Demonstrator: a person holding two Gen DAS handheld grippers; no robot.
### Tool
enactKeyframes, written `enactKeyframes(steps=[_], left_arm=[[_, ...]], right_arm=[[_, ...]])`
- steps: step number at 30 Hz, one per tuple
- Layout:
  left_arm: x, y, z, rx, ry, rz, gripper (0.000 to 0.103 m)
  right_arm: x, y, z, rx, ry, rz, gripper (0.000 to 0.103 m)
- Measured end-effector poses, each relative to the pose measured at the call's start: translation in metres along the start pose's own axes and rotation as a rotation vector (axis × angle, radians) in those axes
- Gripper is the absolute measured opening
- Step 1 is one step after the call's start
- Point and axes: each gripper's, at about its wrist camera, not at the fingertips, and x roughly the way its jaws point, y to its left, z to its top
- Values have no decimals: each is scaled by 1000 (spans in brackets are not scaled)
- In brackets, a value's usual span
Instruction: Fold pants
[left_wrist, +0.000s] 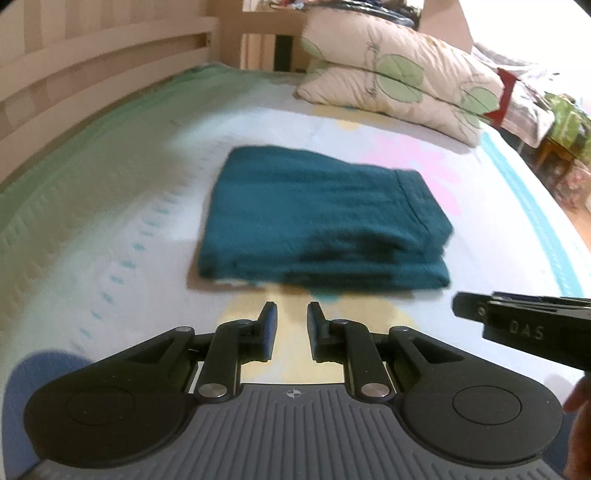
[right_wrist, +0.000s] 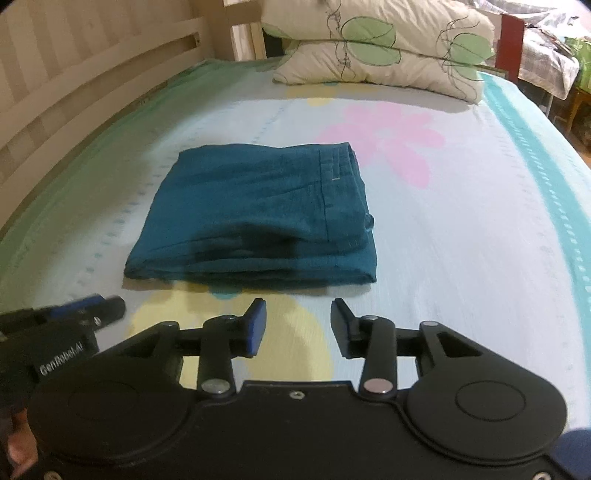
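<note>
Closest to us, our left gripper hangs low over the bedsheet, jaws parted by a narrow gap and holding nothing. Over on the right-wrist view, our right gripper sits the same way, jaws spread wider, nothing between them. Both hover just short of the teal pants, which lie folded into a compact, layered rectangle in the middle of the bed, apart from both tools. We see each gripper poking into the other's view from the side. Underneath, the sheet is pale with a yellow patch right below us, a big pink flower print beyond the pants and a teal striped border along the right edge. Two leaf-patterned pillows are stacked at the far end, a slatted wooden bed rail runs along the left, and cluttered furniture sits past the bed's far right corner.
</note>
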Motion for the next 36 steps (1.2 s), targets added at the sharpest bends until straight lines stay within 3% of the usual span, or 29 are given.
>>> enactKeyframes(steps=[14, 28, 36], left_arm=[[3, -12, -25, 63, -1, 119, 17], [7, 10, -29, -1, 8, 71, 17], [3, 2, -24, 23, 9, 76, 17]], right_arm=[[-15, -1, -22, -19, -52, -14, 49], [-9, 4, -25, -28, -32, -22, 49], [-8, 4, -26, -21, -23, -21, 49]])
